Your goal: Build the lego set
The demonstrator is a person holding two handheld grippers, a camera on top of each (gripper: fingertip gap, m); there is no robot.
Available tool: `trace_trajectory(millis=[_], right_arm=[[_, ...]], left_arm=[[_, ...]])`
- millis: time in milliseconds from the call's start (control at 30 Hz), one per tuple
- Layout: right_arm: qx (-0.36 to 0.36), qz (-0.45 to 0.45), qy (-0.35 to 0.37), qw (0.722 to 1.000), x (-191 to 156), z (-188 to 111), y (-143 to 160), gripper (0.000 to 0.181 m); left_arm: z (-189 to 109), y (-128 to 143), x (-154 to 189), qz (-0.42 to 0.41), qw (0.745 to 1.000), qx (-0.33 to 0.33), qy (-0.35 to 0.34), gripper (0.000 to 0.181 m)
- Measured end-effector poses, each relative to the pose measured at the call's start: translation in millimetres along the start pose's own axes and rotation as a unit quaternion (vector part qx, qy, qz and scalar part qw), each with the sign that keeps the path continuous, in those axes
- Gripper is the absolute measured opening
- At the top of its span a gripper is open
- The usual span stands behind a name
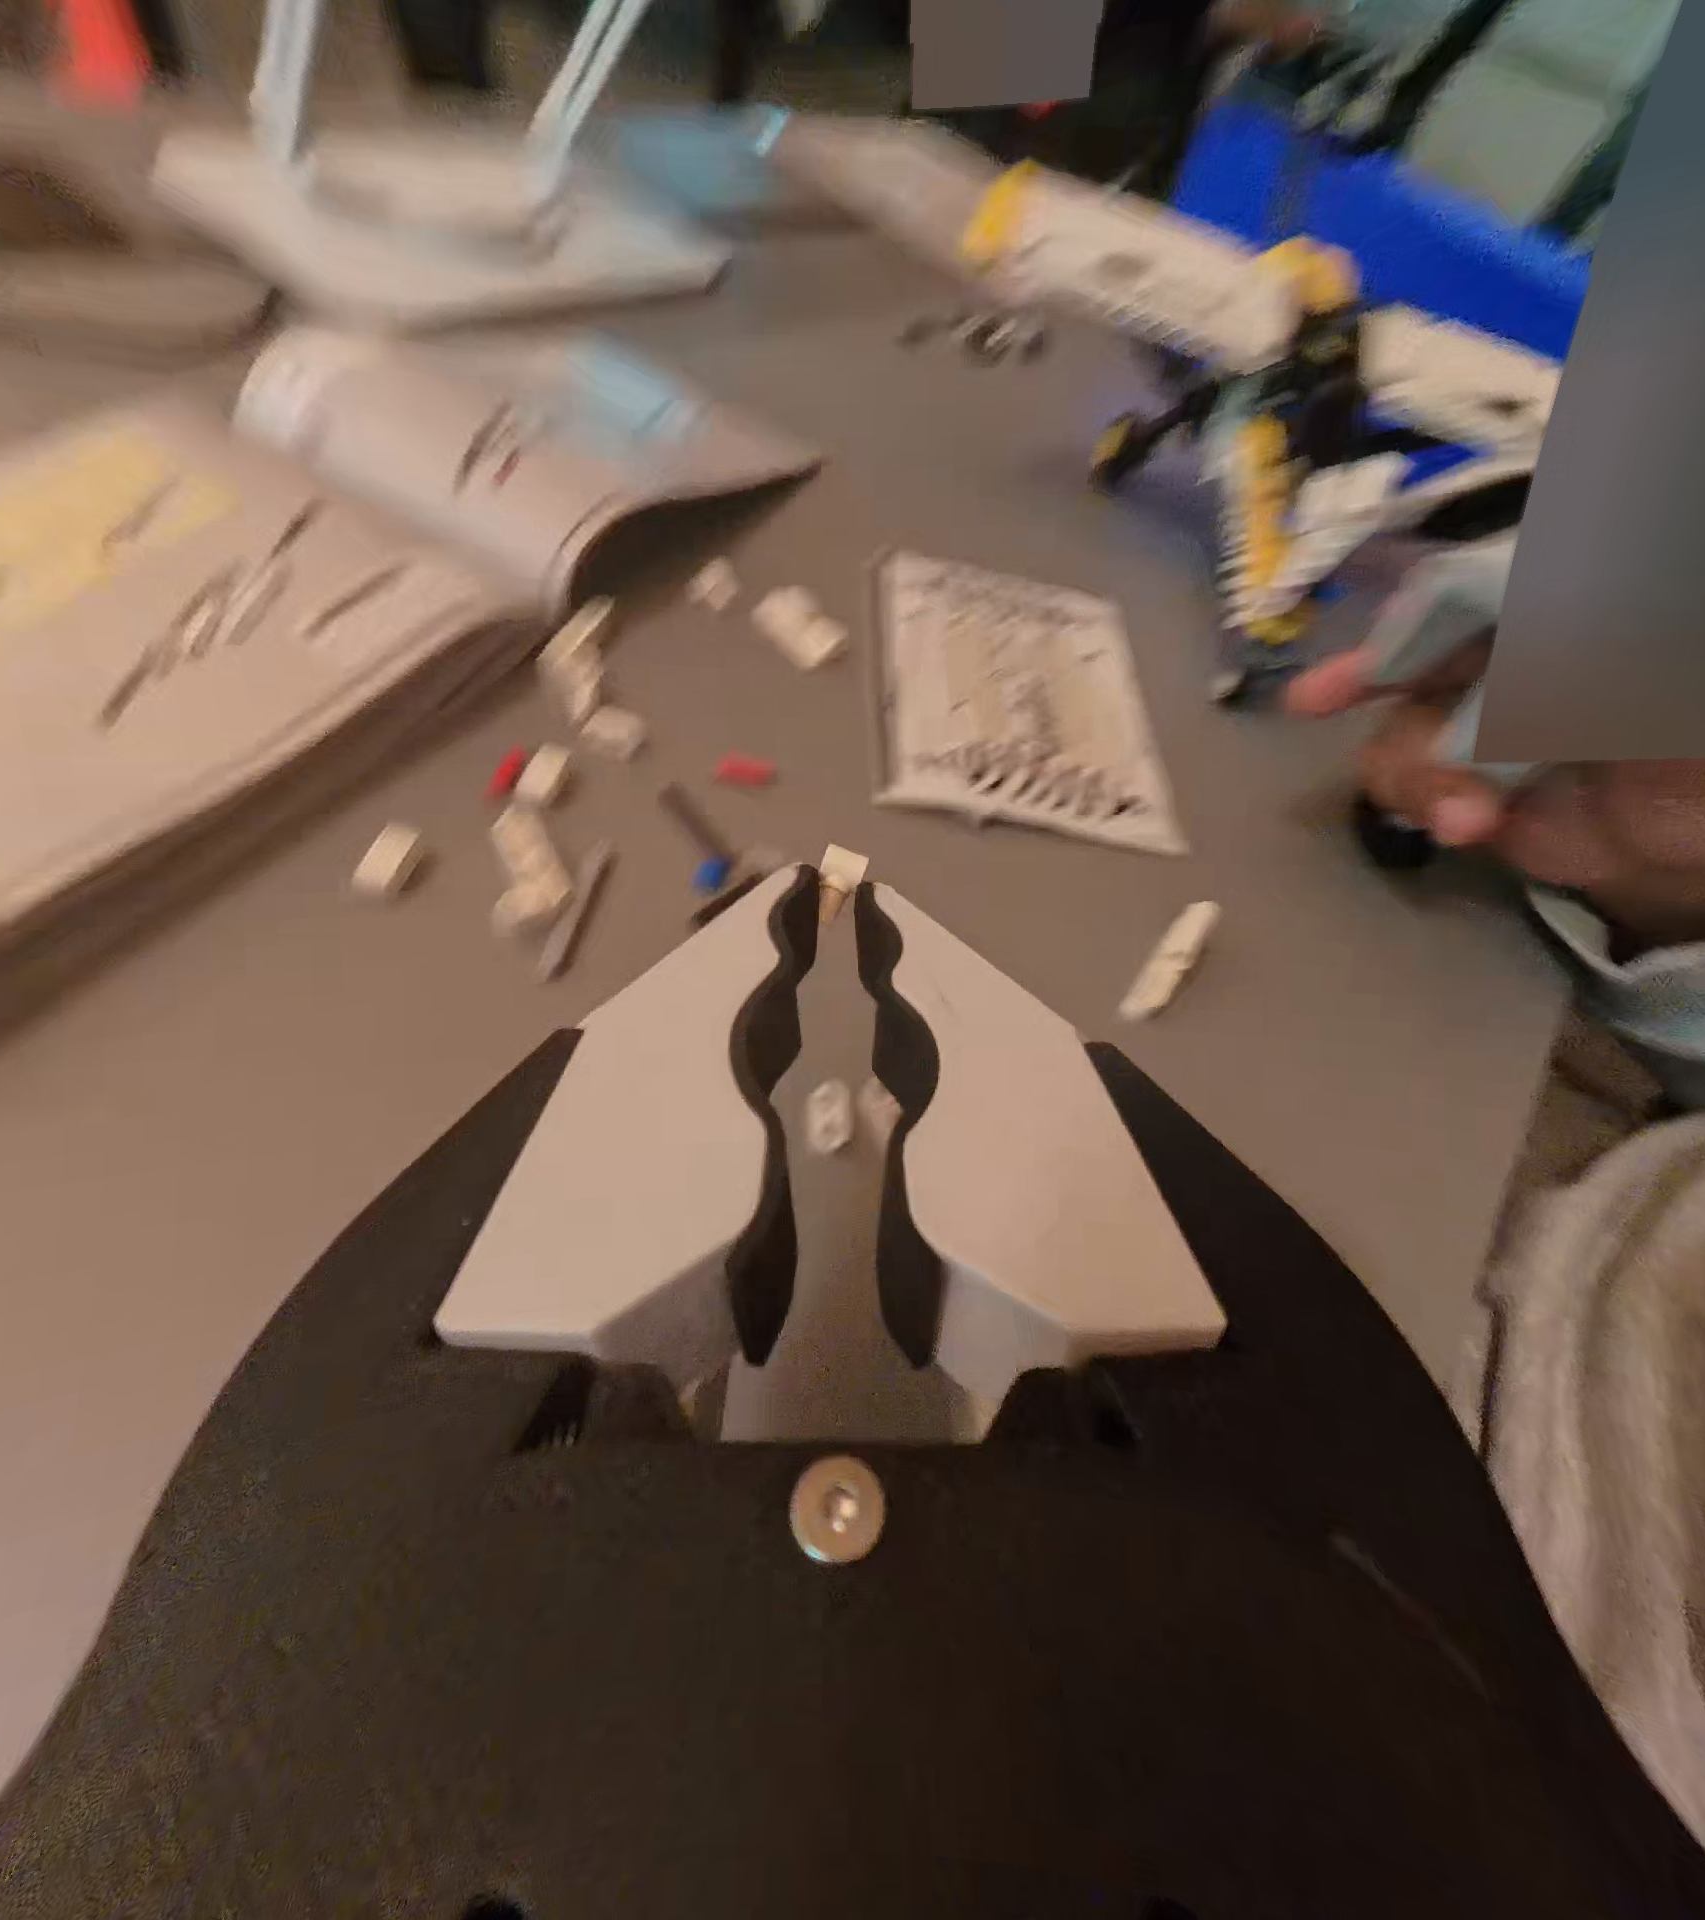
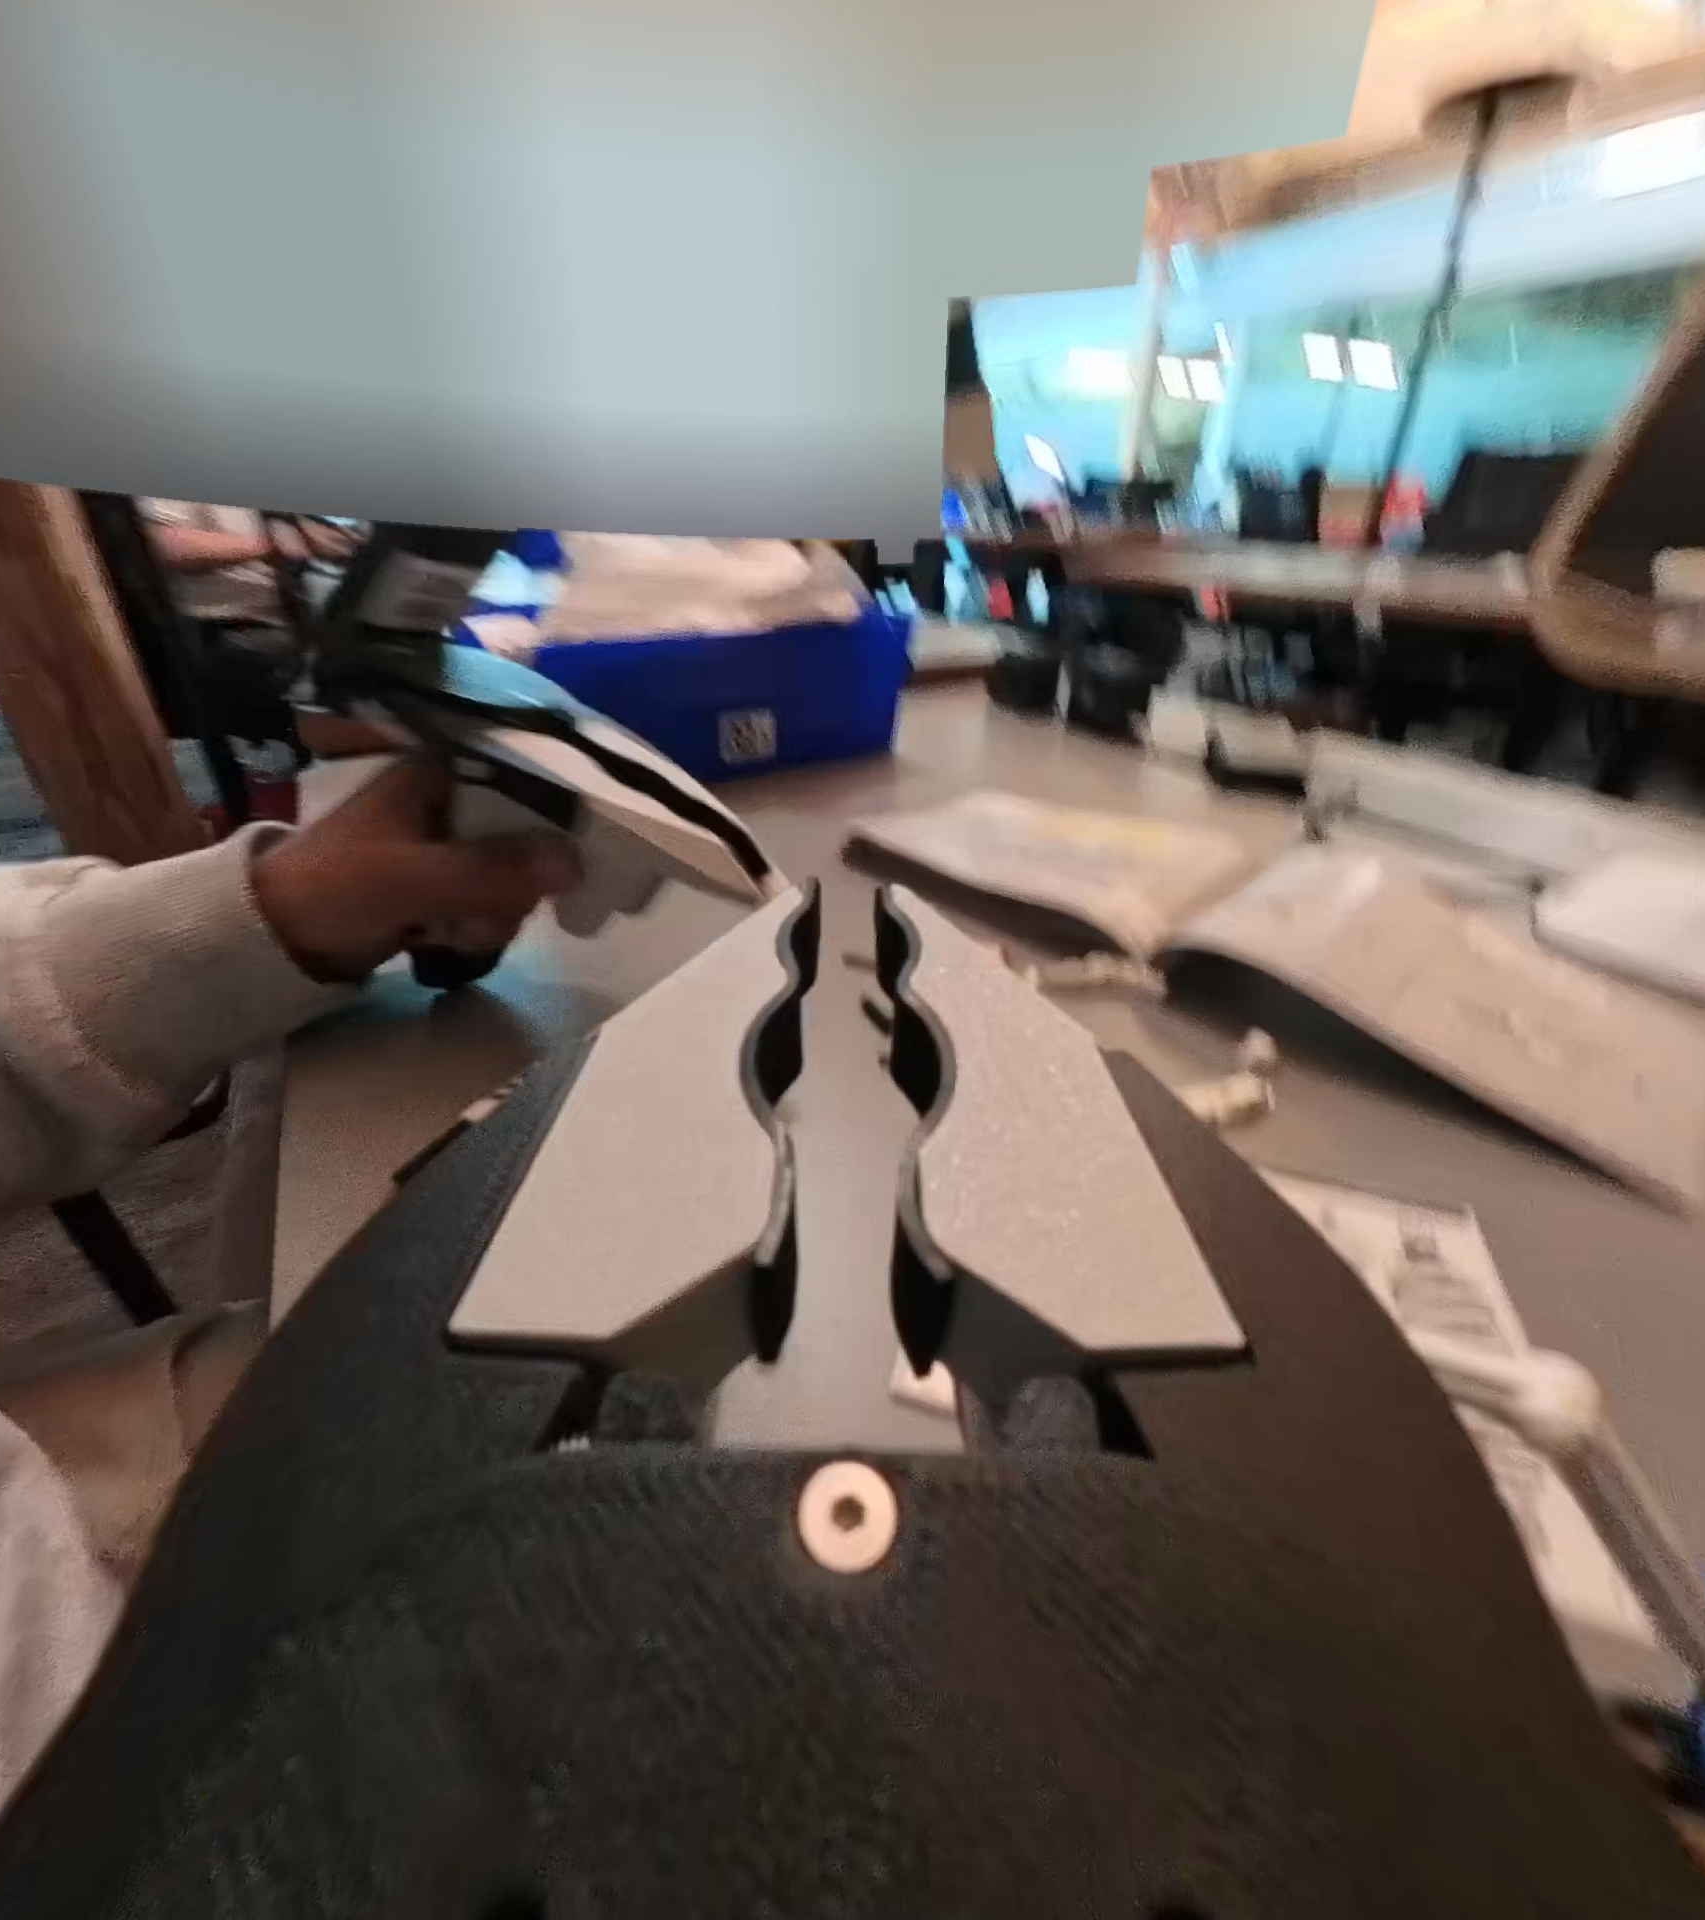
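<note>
My left gripper [image 1: 837,883] is shut on a small white and tan lego piece [image 1: 842,864], pinched at its tips above the grey table [image 1: 308,1091]. Loose white [image 1: 798,625], red [image 1: 744,770] and blue [image 1: 713,873] pieces lie just beyond it. A long white piece [image 1: 1170,958] lies to its right. A partly built yellow, black and white model [image 1: 1269,478] stands at the far right. My right gripper [image 2: 845,902] is slightly open with nothing between its fingers. The left gripper [image 2: 619,800], held by a hand [image 2: 391,883], points at the right one's tip.
An open instruction booklet [image 1: 152,644] lies at the left and shows in the right wrist view [image 2: 1295,935]. A sticker sheet [image 1: 1014,707] lies mid-table. A blue bin [image 2: 723,686] and a lamp base [image 1: 474,249] stand at the back. A sleeved arm [image 1: 1658,1299] is at the right. The left gripper's tips are roughly 12 cm from the right gripper's.
</note>
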State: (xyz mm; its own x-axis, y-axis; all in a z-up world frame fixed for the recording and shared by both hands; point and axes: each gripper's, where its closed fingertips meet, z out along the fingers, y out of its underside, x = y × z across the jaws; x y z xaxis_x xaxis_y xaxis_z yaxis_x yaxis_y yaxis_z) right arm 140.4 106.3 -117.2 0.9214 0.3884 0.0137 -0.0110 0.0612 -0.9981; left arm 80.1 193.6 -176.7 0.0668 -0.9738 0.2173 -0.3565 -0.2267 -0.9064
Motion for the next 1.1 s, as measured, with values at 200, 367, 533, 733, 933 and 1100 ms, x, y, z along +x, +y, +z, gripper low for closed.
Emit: trace_trajectory(millis=[200, 367, 533, 733, 933, 1100], right_arm=[[-0.147, 0.171, -0.081, 0.971, -29, 12, 23, 0.041], [-0.132, 0.269, -0.126, 0.946, -35, 15, 26, 0.018], [-0.133, 0.362, -0.167, 0.908, -42, 17, 33, 0.020], [-0.135, 0.366, -0.184, 0.902, -48, 20, 32, 0.006], [-0.134, 0.279, -0.132, 0.942, -33, 16, 32, 0.005], [-0.145, 0.188, -0.090, 0.967, -23, 8, 32, 0.006]], left_arm=[[6, -13, 75, 0.206, 0.976, 0.056, 0.048, 0.005], [8, -9, 98, 0.233, 0.968, 0.066, 0.074, 0.005], [9, -6, 99, 0.256, 0.963, 0.059, 0.060, 0.005], [10, -5, 101, 0.258, 0.963, 0.058, 0.058, 0.006], [7, -5, 86, 0.239, 0.969, 0.056, 0.036, 0.008], [-2, -16, 65, 0.158, 0.983, 0.090, 0.033, 0.012]])
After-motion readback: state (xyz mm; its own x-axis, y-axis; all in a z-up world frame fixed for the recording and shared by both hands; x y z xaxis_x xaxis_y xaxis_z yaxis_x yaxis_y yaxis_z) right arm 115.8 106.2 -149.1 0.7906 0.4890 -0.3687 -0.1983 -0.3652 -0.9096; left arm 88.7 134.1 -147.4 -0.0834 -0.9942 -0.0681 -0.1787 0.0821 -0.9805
